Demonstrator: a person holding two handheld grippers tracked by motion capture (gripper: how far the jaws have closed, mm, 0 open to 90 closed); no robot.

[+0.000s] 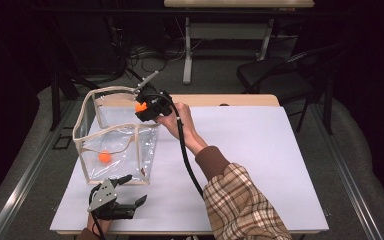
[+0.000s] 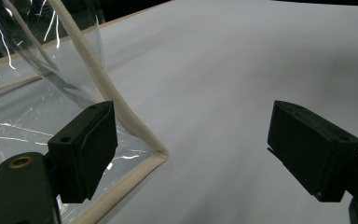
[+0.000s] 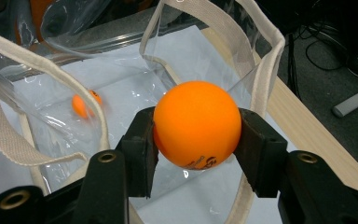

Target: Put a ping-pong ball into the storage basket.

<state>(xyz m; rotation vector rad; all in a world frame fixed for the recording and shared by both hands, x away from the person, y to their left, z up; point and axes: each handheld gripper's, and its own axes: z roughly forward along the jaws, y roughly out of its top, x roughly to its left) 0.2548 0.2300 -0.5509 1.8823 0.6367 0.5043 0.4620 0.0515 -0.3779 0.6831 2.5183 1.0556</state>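
White table [image 1: 260, 150], ball [image 3: 197, 124] print unreadable

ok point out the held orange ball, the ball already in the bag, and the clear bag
held orange ball [image 3: 196, 123], right gripper view, centre of its front face.
ball in the bag [image 1: 104, 157], high view, centre of the ball.
clear bag [image 1: 80, 123], high view, cream trim on its left rim.

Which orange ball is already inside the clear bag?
The ball on the bag floor, lying loose near the bag's front left. The other ball is clamped between the right gripper's fingers above the bag's open top, not yet dropped.
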